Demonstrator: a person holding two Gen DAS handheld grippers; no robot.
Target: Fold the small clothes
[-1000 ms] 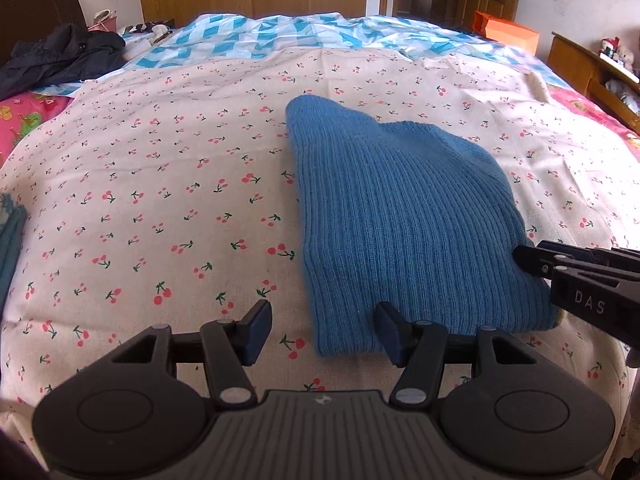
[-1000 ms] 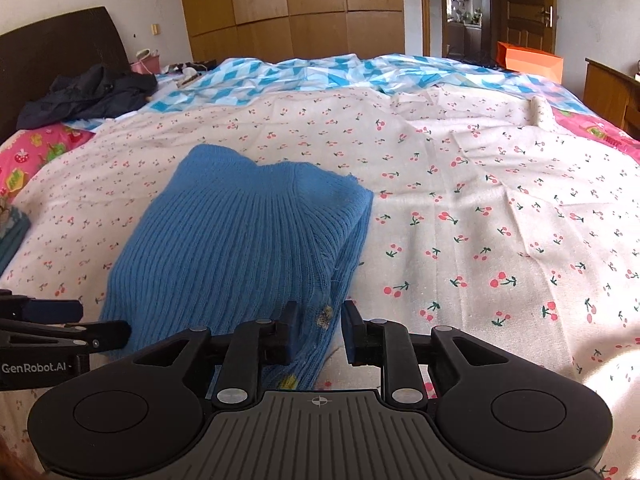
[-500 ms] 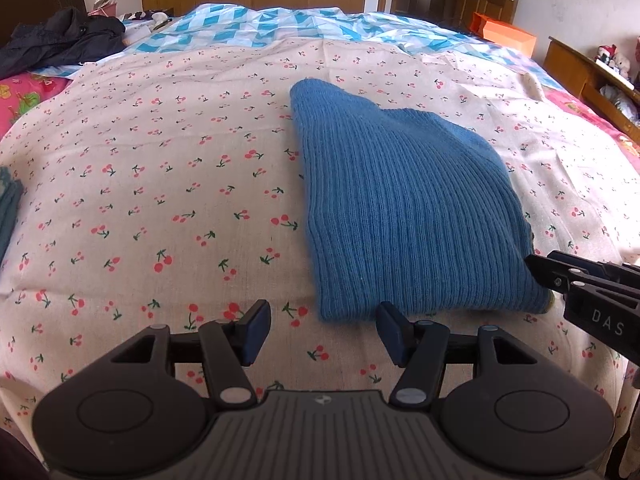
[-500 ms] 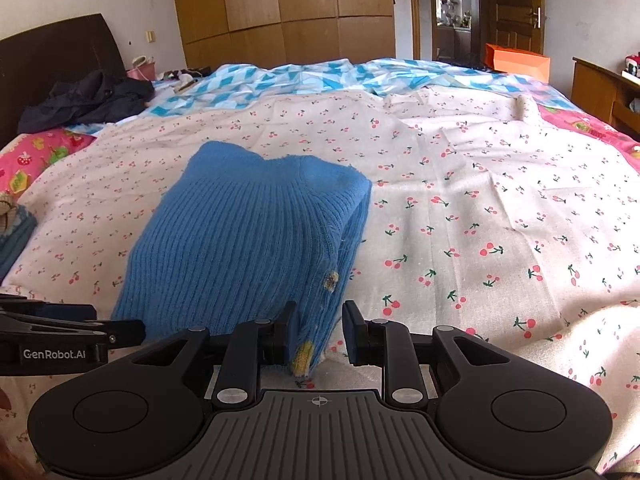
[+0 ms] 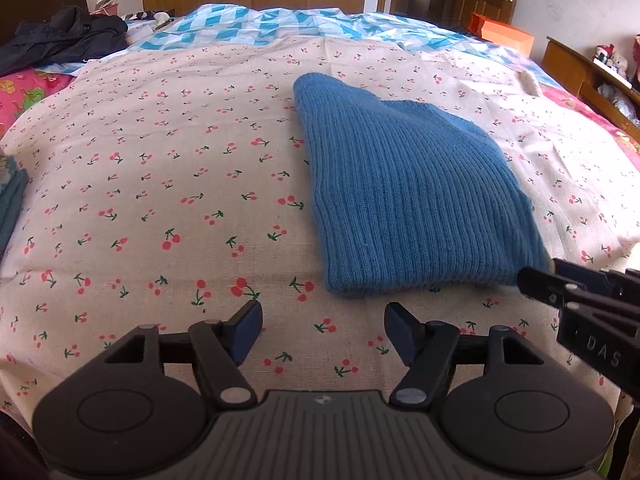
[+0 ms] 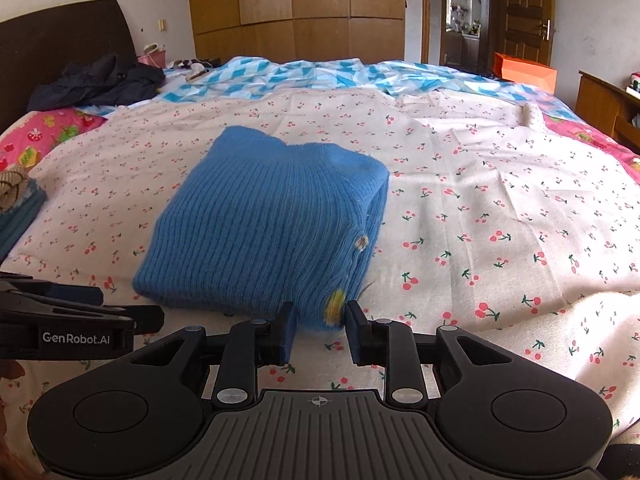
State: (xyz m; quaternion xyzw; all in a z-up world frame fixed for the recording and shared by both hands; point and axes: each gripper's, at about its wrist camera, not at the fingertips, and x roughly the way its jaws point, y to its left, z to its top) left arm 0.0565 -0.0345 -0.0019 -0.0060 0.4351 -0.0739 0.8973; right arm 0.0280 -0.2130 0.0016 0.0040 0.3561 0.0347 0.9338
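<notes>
A folded blue knit sweater (image 5: 404, 188) lies on the cherry-print sheet (image 5: 160, 184) of the bed. It also shows in the right wrist view (image 6: 264, 232), with a button and a yellow patch at its near right corner. My left gripper (image 5: 323, 330) is open and empty, just short of the sweater's near edge. My right gripper (image 6: 319, 330) has its jaws narrowly apart around the sweater's near right corner. In the left wrist view the right gripper (image 5: 560, 292) sits at that corner; in the right wrist view the left gripper (image 6: 80, 312) is at the left.
A dark jacket (image 6: 96, 84) lies by the headboard at the far left. A blue-white quilt (image 6: 320, 74) covers the far bed. A folded teal garment (image 6: 16, 216) sits at the left edge. An orange box (image 6: 524, 72) and a wooden cabinet (image 6: 608, 108) stand at the right.
Both grippers have drawn back toward the bed's near edge. The left gripper has come off the sweater's edge. The sweater's near right corner stays between the right jaws and has been pulled nearer.
</notes>
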